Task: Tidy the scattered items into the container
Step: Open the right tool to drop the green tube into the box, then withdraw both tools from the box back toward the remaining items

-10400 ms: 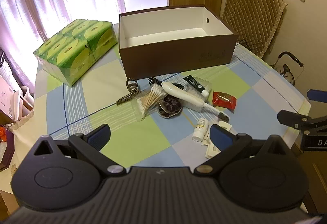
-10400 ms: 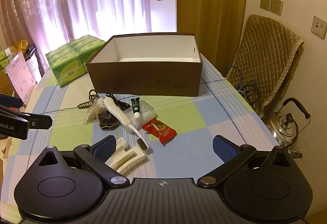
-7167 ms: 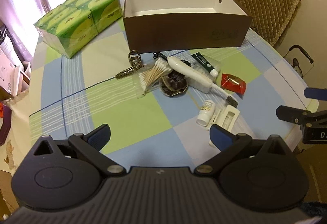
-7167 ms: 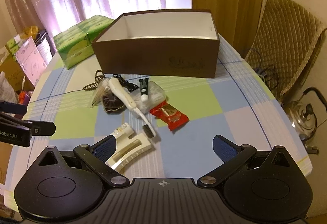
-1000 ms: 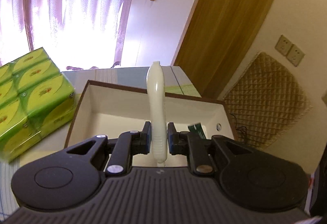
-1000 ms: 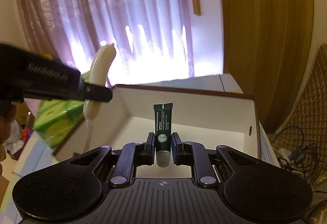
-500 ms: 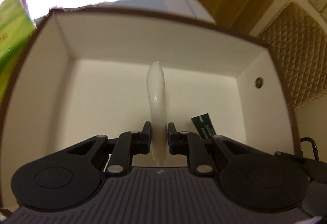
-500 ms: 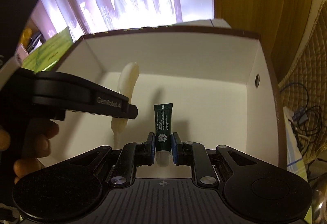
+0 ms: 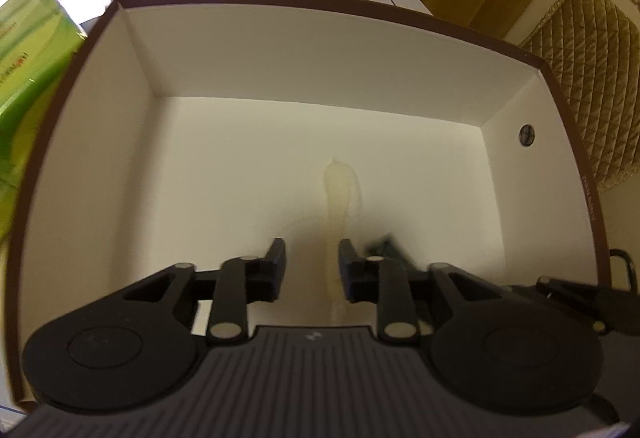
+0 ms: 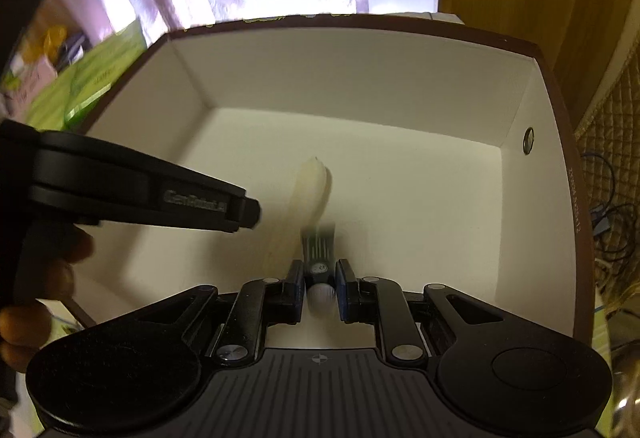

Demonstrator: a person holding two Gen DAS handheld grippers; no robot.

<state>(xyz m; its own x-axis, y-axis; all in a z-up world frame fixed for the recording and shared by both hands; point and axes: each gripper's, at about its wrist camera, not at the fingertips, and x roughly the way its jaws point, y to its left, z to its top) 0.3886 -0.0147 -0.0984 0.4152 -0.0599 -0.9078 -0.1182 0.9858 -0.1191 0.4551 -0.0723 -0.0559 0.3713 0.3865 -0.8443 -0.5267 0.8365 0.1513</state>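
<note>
- Your cream-white brush handle is blurred, sitting in the gap between the left gripper jaws, inside the brown box. The jaws stand apart with space on both sides of the handle, so they're not pinching it.
- From the right wrist view the same handle shows over the white box floor, just beside the left gripper's tip.
- Your right gripper has its jaws narrow, close either side of the dark green tube, white cap toward the camera. It's smeared, so can't tell if they're actually clamping it.
- Both grippers sit inside the box walls; the small round hole is on the right-hand wall.
- Green tissue packs are just outside the box on the left, the quilted chair back off to the right.
</note>
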